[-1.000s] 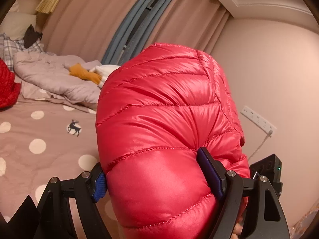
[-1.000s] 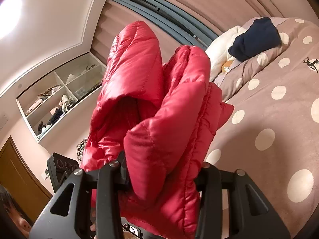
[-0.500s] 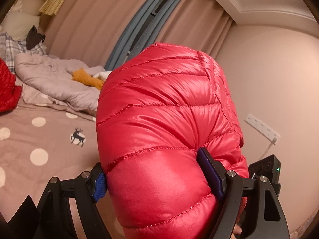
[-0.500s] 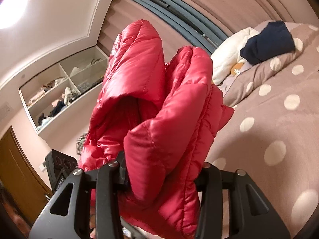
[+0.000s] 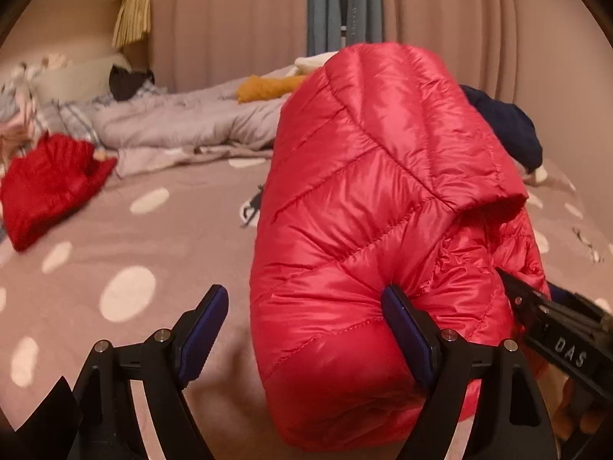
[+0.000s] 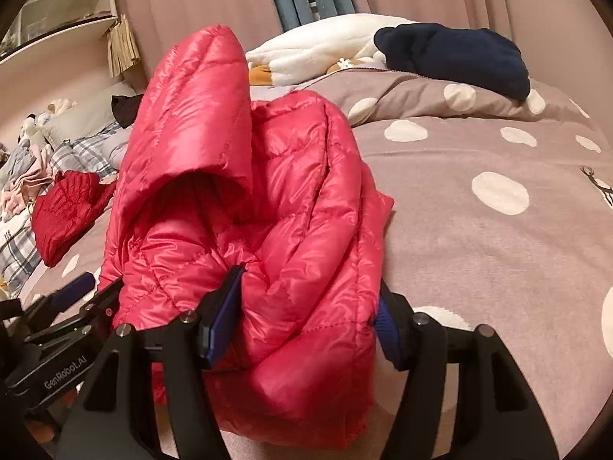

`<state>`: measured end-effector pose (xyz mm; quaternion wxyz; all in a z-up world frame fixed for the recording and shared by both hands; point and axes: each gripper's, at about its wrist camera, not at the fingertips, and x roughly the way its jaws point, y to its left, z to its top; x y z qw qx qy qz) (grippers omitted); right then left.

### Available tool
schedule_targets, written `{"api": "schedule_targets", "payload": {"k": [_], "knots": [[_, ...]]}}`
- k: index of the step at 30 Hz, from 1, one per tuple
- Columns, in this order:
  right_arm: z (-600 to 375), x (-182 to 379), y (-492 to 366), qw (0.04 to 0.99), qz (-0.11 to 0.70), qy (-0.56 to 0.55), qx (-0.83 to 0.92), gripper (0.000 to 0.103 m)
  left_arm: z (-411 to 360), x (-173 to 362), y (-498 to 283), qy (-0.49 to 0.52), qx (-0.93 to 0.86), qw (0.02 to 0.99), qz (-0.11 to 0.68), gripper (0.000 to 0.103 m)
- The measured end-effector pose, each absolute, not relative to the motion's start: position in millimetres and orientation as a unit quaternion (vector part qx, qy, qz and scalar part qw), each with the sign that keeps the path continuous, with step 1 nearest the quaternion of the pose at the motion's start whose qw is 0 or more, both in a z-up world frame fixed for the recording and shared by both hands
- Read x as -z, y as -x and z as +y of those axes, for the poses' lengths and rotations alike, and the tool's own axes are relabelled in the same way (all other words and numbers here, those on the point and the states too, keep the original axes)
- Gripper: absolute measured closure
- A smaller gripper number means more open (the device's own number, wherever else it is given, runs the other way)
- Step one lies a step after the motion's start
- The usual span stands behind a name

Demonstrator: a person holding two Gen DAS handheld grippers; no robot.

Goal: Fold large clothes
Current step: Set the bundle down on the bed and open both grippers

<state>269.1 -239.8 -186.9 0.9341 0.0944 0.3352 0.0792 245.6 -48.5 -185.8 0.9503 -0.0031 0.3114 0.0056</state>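
A shiny red quilted down jacket (image 5: 367, 207) is bundled up over the polka-dot bedspread (image 5: 126, 237). In the left wrist view my left gripper (image 5: 306, 329) stands open: its left pad is clear of the fabric, its right pad presses against the bundle. My right gripper (image 6: 306, 306) is shut on the jacket (image 6: 276, 230), with folds bunched between its blue pads. The right gripper (image 5: 551, 326) shows at the right edge of the left view, and the left gripper (image 6: 72, 303) shows at the lower left of the right view.
A red knitted garment (image 5: 49, 184) lies at the left of the bed. A grey duvet (image 5: 180, 122), a mustard item (image 5: 264, 88), a white plush (image 6: 318, 50) and a navy garment (image 6: 456, 57) lie at the back, before curtains. Plaid bedding (image 6: 76, 153) lies left.
Both grippers have swung down from facing the wall and ceiling to facing the bed, bringing the jacket low over it. My left gripper has opened and its left pad has come off the jacket.
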Motion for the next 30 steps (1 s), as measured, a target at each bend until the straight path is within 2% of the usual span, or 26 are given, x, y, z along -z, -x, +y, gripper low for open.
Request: {"api": "schedule_targets", "payload": {"k": [6, 9, 13, 17, 22, 25, 27, 30], "knots": [[-255.8, 192.9, -269.1, 0.922, 0.350, -0.143, -0.081, 0.028, -43.1, 184.1, -244.8, 0.032, -0.013, 0.945, 0.327, 0.020], [-257.7, 183.6, -260.6, 0.921, 0.350, -0.155, -0.077, 0.028, -44.1, 174.5, -239.2, 0.033, -0.022, 0.945, 0.326, 0.020], [-258.3, 150.6, -237.9, 0.933, 0.327, -0.135, -0.068, 0.028, -52.4, 149.1, -221.2, -0.011, -0.039, 0.954, 0.297, 0.020], [-254.9, 104.8, -204.3, 0.951, 0.287, -0.098, -0.059, 0.026, -53.4, 115.3, -187.1, -0.006, -0.060, 0.962, 0.265, 0.018], [-254.8, 52.7, -156.0, 0.963, 0.256, -0.063, -0.054, 0.015, -45.9, 71.3, -139.4, 0.012, -0.094, 0.970, 0.222, 0.013], [-254.7, 24.3, -120.5, 0.971, 0.228, -0.043, -0.052, 0.001, -33.1, 49.8, -112.9, 0.038, -0.122, 0.973, 0.190, 0.007], [-255.0, 12.5, -101.3, 0.976, 0.211, -0.030, -0.048, 0.000, -26.6, 35.3, -90.2, 0.053, -0.115, 0.979, 0.159, 0.001], [-253.9, -3.3, -72.0, 0.981, 0.190, -0.010, -0.039, 0.000, -22.8, 15.4, -63.5, 0.064, -0.097, 0.985, 0.131, 0.001]]}}
